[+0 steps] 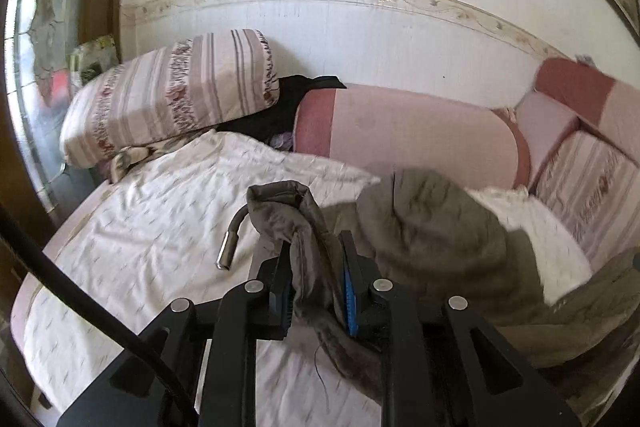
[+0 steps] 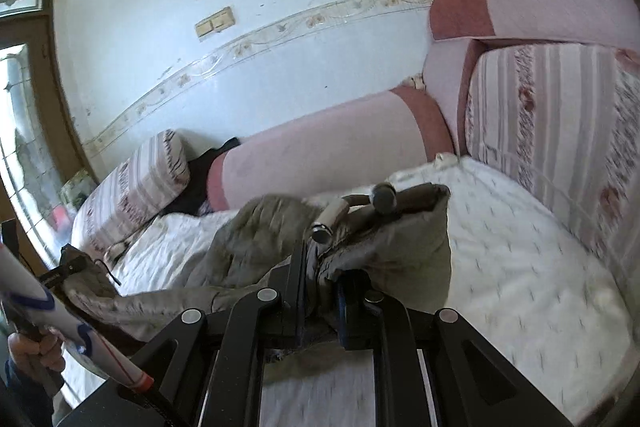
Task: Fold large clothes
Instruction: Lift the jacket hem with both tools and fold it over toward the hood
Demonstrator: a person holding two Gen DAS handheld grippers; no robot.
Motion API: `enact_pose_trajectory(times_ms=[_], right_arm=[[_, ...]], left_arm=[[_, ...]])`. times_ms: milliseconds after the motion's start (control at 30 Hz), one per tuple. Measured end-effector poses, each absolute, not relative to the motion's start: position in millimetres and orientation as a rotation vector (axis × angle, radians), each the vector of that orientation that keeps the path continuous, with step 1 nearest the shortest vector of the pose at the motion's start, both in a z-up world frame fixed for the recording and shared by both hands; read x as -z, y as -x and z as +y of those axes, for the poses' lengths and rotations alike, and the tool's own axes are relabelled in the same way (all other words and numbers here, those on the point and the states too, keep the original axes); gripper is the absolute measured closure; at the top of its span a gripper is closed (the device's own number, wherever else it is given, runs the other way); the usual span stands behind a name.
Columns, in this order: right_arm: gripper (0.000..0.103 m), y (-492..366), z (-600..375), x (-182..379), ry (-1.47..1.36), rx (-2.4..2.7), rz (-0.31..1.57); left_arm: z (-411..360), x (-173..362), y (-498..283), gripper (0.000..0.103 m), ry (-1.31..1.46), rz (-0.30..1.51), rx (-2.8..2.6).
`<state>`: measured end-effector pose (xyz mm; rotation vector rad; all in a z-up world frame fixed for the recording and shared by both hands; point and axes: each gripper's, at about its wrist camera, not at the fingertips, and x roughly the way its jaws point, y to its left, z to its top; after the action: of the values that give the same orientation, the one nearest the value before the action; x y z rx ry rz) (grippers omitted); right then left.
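Left gripper [image 1: 316, 279] clamping bunched edge of grey garment [image 1: 432, 227], frame centre. Right gripper [image 2: 320, 287] pinching other edge, garment hanging over white bedsheet [image 2: 520, 267].

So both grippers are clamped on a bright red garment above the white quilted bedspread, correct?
Not quite: the garment is grey-brown, not bright red, as both wrist views show. The rest holds: the left gripper and the right gripper are each clamped on it above the white quilted bedspread.
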<state>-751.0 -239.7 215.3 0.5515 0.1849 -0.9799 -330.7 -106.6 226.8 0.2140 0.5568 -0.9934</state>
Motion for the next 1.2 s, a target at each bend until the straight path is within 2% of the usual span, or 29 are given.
enact_pose_trajectory(times_ms=[100,200,267,333,500,633,700,767,800,833,867,1033,1200], right_arm=[[0.091,717,-292,-224,-0.544,1.014,0.214],[0.092,683,-351,-217,-0.577,1.048,0.246],[0.092,663,-389,-205,-0.619,1.074,0.269],[0.092,647,-424,-187,-0.658,1.097,0.294],[0.092,617,-490,-137,-0.697,1.165,0.367],[0.091,607,-526,-107,-0.755,1.173,0.389],[0.083,607,-535,-101,-0.805,1.165,0.376],[0.062,615,-538,-100,-0.854,1.132,0.324],[0.056,621,-534,-103,-0.855,1.127,0.292],[0.043,627,-528,-109,-0.840,1.122,0.261],[0.038,634,-520,-116,-0.821,1.116,0.235],[0.038,642,-471,-143,-0.696,1.044,0.194],[0.040,586,-429,-118,-0.564,0.956,0.384]], left_arm=[[-156,-232,299,0.078,-0.212,0.585,0.978],[-221,-229,264,0.067,-0.240,0.574,0.928],[-248,-226,244,0.064,-0.243,0.538,0.883],[-268,-220,224,0.054,-0.250,0.538,0.841],[-283,-200,182,0.052,-0.222,0.575,0.775],[-286,-173,192,0.051,-0.266,0.559,0.810],[-291,-159,208,0.051,-0.283,0.585,0.876],[-298,-147,232,0.051,-0.301,0.597,0.946],[-301,-142,245,0.051,-0.312,0.596,0.976],[-304,-138,258,0.051,-0.321,0.592,1.007],[-309,-133,275,0.051,-0.336,0.585,1.047],[-340,-112,327,0.051,-0.433,0.488,1.095],[-380,-80,323,0.051,-0.505,0.518,1.037]])
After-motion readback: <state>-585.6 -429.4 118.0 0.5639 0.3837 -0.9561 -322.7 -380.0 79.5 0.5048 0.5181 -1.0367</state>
